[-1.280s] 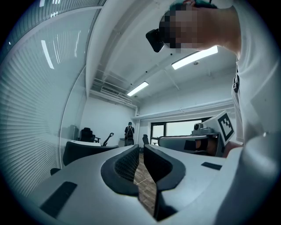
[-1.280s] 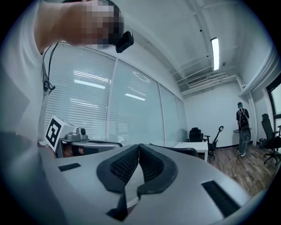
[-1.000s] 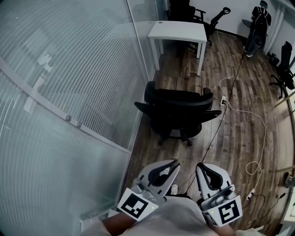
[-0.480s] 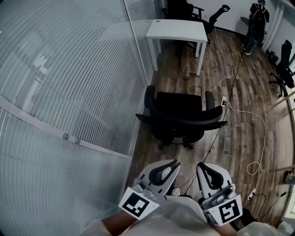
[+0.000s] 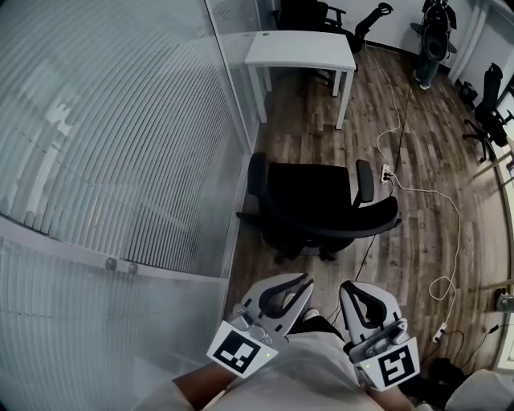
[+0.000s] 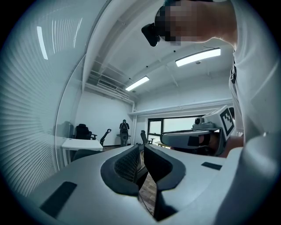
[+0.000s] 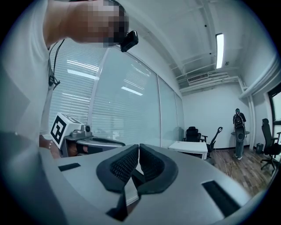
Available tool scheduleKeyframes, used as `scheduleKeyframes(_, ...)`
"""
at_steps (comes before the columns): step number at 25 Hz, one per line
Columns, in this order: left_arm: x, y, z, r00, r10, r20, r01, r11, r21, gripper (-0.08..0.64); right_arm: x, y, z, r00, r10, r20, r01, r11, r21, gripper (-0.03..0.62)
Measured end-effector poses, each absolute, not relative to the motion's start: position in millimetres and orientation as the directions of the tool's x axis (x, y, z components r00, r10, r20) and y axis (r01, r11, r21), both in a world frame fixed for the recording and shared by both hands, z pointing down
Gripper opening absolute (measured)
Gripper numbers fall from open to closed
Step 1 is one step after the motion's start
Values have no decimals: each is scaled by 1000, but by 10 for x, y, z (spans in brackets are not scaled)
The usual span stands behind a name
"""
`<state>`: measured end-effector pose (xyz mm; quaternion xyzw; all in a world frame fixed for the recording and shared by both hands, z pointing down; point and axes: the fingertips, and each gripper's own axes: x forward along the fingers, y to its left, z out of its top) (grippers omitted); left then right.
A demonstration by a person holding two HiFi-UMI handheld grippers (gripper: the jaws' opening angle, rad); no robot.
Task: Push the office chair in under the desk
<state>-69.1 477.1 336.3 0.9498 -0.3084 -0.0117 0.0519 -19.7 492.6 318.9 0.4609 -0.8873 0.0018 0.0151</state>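
Note:
A black office chair [image 5: 312, 201] stands on the wood floor in the head view, its backrest toward me and its seat facing the white desk [image 5: 301, 50] farther back. There is open floor between chair and desk. My left gripper [image 5: 301, 283] and right gripper [image 5: 350, 290] are held side by side low in the view, just short of the chair's back and not touching it. Both are shut with nothing between the jaws. The left gripper view shows its tips [image 6: 141, 147] together, with the desk [image 6: 74, 143] far off. The right gripper view shows the same for its tips [image 7: 138, 147] and the desk [image 7: 189, 147].
A ribbed glass partition [image 5: 120, 144] runs along the left, close to the chair and desk. A white cable [image 5: 438, 201] with a power strip trails over the floor at the right. Other black chairs [image 5: 309, 12] stand behind the desk and one [image 5: 486, 104] at the far right.
The chair and desk have slid down and grown in the head view as I came closer. Both grippers keep their place and stay shut.

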Motion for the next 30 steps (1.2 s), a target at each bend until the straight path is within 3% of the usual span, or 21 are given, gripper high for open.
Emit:
scheduleKeyframes(15,-745,4212,3736,806,-569,164,-564,-822,-81,58,363,4420,3538,-495,-852,173,-838,520,164,32)
scheduleKeyframes(25,-906,3894,4548,718,-582,383,-547,-811,-207,60,749,4161,3959,-496,-817,295,-765,572,297,34)
scheduleKeyframes(30,-989,3755,4879,672,-575,467,-509,-816,-273,123,928,4039,4256,-461,-807,370,-739,580,344,38)
